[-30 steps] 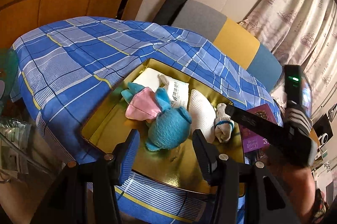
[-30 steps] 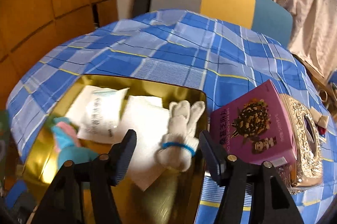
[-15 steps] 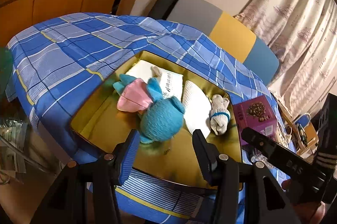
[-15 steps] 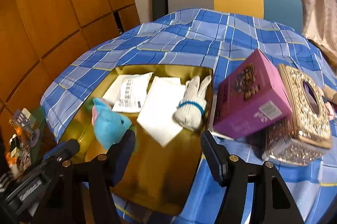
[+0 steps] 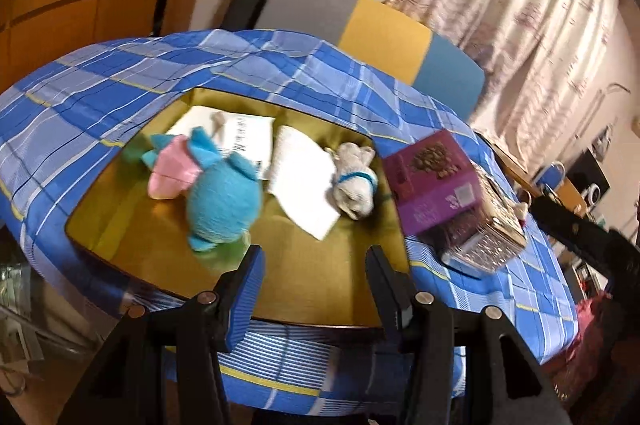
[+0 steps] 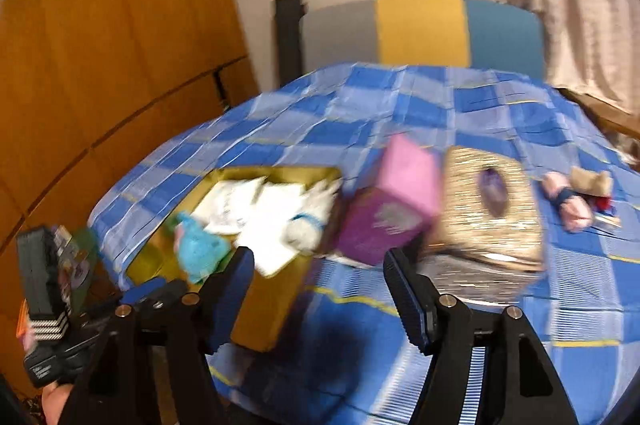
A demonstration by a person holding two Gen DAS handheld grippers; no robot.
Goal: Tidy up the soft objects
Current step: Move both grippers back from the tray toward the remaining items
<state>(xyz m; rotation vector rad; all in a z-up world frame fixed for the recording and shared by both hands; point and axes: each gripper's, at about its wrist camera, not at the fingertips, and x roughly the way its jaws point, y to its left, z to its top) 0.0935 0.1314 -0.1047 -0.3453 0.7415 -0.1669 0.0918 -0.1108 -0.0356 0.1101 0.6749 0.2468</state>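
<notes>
A gold tray (image 5: 320,289) on the blue plaid cloth holds a blue and pink plush toy (image 5: 220,197), a white plush with a blue band (image 5: 354,181), a white folded cloth (image 5: 304,185) and a white packet (image 5: 244,135). My left gripper (image 5: 312,269) is open and empty, above the tray's near edge. My right gripper (image 6: 318,269) is open and empty, back from the table's front edge; its view is blurred. The tray (image 6: 260,309), the blue plush (image 6: 200,253) and the white plush (image 6: 306,229) show there too. A small pink and tan soft toy (image 6: 576,201) lies far right.
A purple box (image 5: 436,181) leans on a glittery gold tissue box (image 5: 492,237) right of the tray; both also show in the right wrist view: purple box (image 6: 392,201), tissue box (image 6: 488,209). A grey, yellow and blue chair back (image 5: 384,37) stands behind the table. Wooden panels are at the left.
Both grippers have pulled back and up from the tray, empty. The right gripper has swung right, off the white plush, which stays in the tray. The toys have not moved.
</notes>
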